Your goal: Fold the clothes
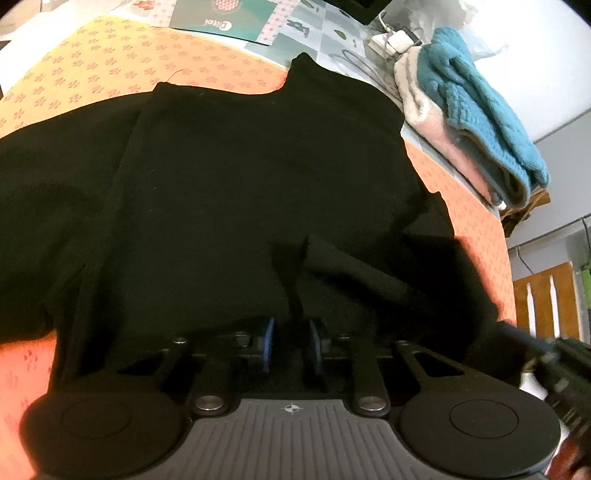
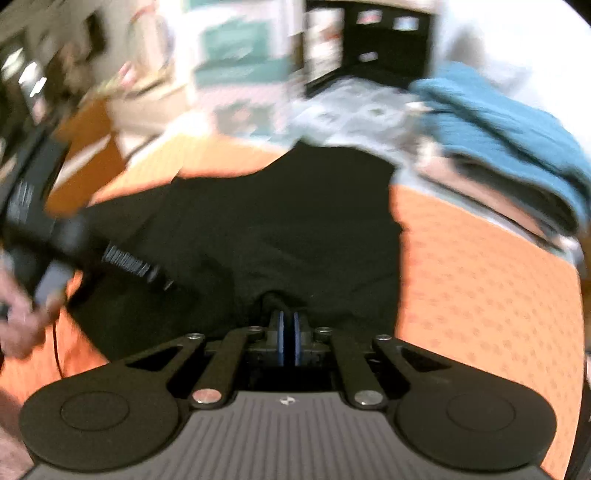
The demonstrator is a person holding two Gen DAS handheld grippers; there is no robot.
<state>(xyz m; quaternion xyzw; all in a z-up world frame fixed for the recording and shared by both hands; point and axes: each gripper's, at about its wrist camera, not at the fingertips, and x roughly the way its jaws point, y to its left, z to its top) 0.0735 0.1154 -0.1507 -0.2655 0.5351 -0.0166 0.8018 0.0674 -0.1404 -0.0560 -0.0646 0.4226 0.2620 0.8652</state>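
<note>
A black garment (image 1: 240,177) lies spread on an orange patterned cloth (image 1: 110,59). It also fills the middle of the blurred right wrist view (image 2: 295,229). My left gripper (image 1: 291,347) is shut on a fold of the garment's near edge, which runs up between its blue pads (image 1: 269,343). My right gripper (image 2: 289,339) is shut on the garment's near edge, the blue pads (image 2: 280,339) almost touching. The right gripper shows at the lower right edge of the left wrist view (image 1: 554,365). The left gripper and its hand show at the left of the right wrist view (image 2: 44,236).
A pile of folded clothes, teal (image 1: 476,103) on top of pink and cream, sits at the right of the cloth; it also shows in the right wrist view (image 2: 509,140). A patterned sheet with a teal booklet (image 1: 229,18) lies at the far edge. A wooden chair (image 1: 546,299) stands at the right.
</note>
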